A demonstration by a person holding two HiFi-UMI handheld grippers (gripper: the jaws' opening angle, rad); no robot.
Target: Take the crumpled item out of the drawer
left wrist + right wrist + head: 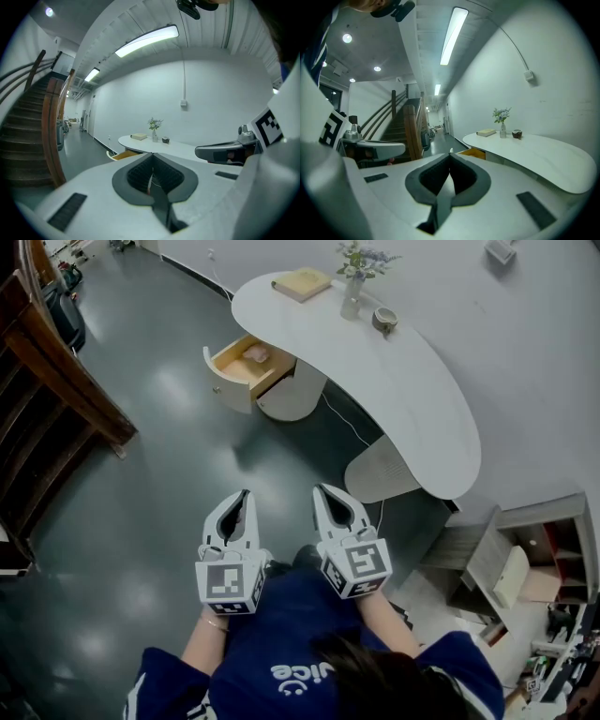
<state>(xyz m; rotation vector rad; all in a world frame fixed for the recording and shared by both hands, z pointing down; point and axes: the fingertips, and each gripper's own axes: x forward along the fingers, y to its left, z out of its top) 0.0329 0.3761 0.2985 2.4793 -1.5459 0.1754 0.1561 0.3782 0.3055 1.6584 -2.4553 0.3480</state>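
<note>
A wooden drawer (246, 368) stands pulled out from under the white curved desk (394, 390), far ahead of me in the head view. A pale pink crumpled item (256, 353) lies inside it. My left gripper (243, 496) and right gripper (325, 491) are held side by side close to my body, well short of the drawer, both shut with nothing between the jaws. In the left gripper view the drawer (123, 153) shows small beneath the desk (178, 149). The right gripper view shows the drawer (472, 153) past the closed jaw tips.
On the desk stand a book (302, 283), a vase of flowers (353, 282) and a small cup (384, 320). A wooden staircase (47, 399) runs along the left. A cable trails over the dark floor (169, 474) by the desk's base. A low shelf unit (534, 559) sits at right.
</note>
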